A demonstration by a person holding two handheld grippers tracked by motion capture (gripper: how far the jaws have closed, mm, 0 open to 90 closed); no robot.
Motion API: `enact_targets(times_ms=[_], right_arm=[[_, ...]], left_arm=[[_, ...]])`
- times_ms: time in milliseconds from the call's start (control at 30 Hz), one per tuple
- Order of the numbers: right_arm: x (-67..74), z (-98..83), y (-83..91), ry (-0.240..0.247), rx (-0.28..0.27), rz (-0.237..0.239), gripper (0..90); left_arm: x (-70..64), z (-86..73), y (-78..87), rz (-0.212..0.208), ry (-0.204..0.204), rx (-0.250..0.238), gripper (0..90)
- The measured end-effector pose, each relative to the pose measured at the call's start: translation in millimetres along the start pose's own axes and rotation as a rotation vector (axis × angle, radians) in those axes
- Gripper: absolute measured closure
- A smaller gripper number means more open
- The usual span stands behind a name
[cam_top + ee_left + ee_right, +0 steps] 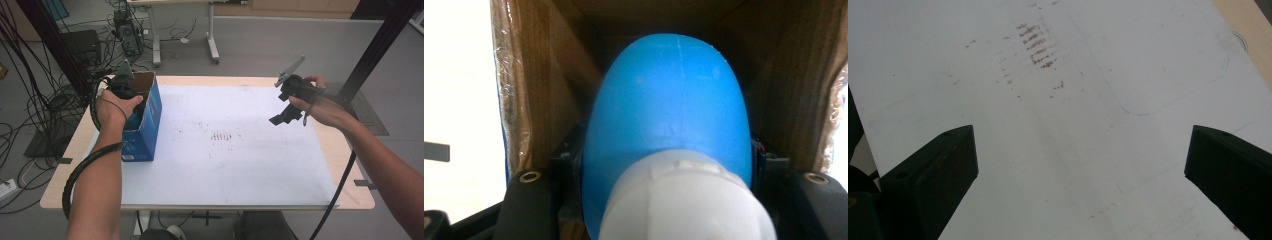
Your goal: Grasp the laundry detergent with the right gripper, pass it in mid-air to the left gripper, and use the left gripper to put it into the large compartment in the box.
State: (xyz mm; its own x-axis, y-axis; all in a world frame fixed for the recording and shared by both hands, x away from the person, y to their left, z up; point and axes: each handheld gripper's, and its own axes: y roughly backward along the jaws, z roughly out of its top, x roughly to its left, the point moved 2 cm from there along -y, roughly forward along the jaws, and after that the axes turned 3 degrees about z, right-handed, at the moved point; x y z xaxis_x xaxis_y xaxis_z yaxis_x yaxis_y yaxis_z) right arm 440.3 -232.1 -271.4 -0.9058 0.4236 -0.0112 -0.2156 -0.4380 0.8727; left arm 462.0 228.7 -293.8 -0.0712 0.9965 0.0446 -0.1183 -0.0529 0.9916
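Left tool [131,100] is down inside the open top of the blue cardboard box [148,125], which stands on the white sheet [225,150] at the far left of the worktop [345,150]. Through its own camera I see the jaws clamped on a blue bottle [669,105] with a white cap [686,200]; the cap sits nearest the lens and the rounded blue body points deeper into the box, with the brown inner walls [544,75] close on both sides. I hold that tool from above with my left hand [116,107], its cable looping back along my forearm. Right tool [286,116] hangs above the far right part of the sheet, well apart from the box, held in my right hand [317,102]. Its jaws stand wide with nothing between them, and below them I see bare white sheet with a patch of brownish smudges [1035,45] toward the middle.
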Motion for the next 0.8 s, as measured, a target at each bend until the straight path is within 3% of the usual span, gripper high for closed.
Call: enact_targets(times_ms=[800], right_arm=[[-0.9, -0.4, 1.8, 0.000, 0.001, -0.004, 0.7]], left_arm=[[-0.4, 0.0, -0.1, 0.002, 0.000, -0.001, 36.4]])
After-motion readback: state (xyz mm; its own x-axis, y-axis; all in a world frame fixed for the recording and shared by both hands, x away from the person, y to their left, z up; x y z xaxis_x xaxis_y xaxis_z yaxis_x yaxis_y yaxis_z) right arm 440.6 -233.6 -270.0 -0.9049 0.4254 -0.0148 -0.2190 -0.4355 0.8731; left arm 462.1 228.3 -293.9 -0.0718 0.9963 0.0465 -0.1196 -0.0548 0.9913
